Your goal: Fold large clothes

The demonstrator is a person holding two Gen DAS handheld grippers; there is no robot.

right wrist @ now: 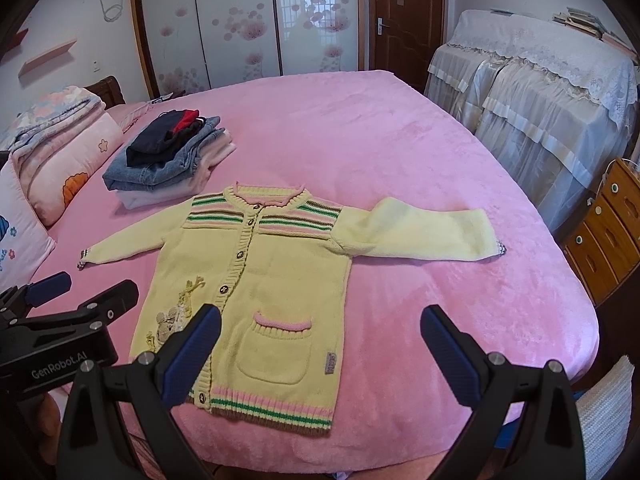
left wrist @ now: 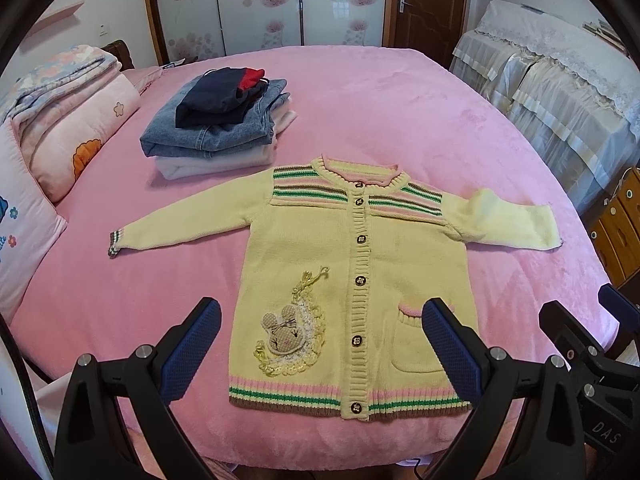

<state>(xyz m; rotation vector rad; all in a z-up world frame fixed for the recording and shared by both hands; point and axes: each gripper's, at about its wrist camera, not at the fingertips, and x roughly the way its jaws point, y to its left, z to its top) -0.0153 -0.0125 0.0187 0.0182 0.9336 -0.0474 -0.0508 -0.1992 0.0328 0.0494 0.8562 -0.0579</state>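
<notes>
Both claws are released and hold nothing: the left claw hangs over the hem of the yellow knit cardigan, the right claw over its pocket side. Advice: grasp a sleeve cuff first and fold inward. The cardigan lies flat ahead, buttoned, sleeves spread, on the pink bed.

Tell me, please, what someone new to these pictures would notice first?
The yellow knit cardigan lies spread flat, buttoned, near the front edge of the pink bed, both sleeves stretched outward. Behind its left sleeve sits a stack of folded clothes, jeans under a dark garment. Both tools, left tool and right tool, hover open over the cardigan's hem, holding nothing.
</notes>
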